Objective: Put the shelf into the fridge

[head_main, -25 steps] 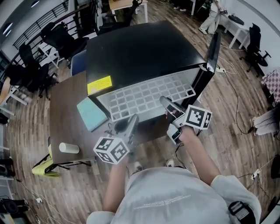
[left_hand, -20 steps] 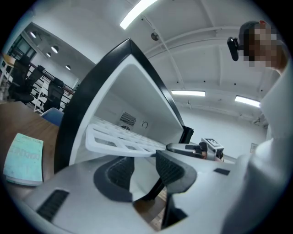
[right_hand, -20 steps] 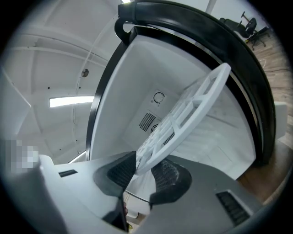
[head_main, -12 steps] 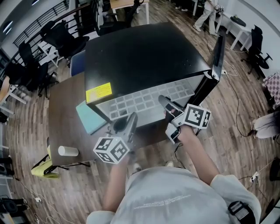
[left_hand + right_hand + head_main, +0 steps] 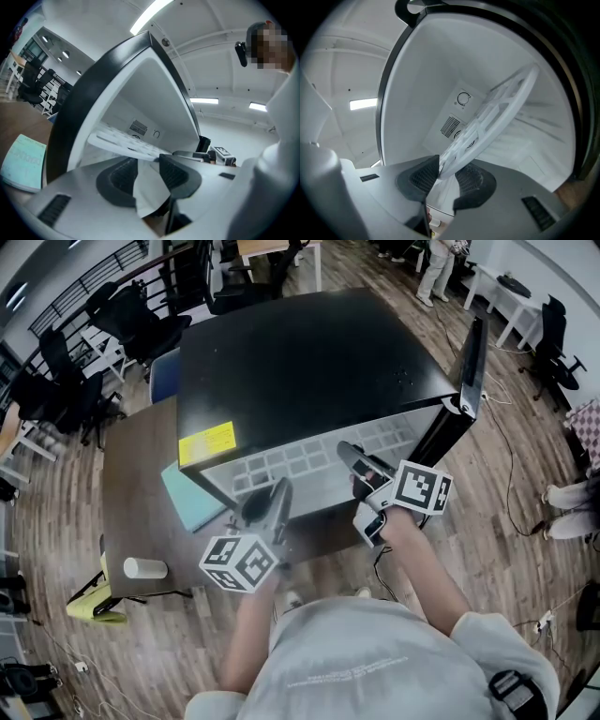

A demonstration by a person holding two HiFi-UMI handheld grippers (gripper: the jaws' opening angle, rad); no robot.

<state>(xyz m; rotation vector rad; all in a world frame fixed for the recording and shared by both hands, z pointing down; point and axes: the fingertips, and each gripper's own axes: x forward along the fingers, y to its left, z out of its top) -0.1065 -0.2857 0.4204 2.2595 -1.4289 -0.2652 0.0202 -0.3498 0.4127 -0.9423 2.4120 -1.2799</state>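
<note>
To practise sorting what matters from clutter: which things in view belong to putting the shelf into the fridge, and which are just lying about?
Job in hand: shelf, fridge, fridge door, left gripper, right gripper.
Lying about: teal book, white cup, brown table, office chairs.

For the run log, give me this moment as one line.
left gripper: shut on shelf | right gripper: shut on shelf | shelf: partly inside fridge | fridge door: open
</note>
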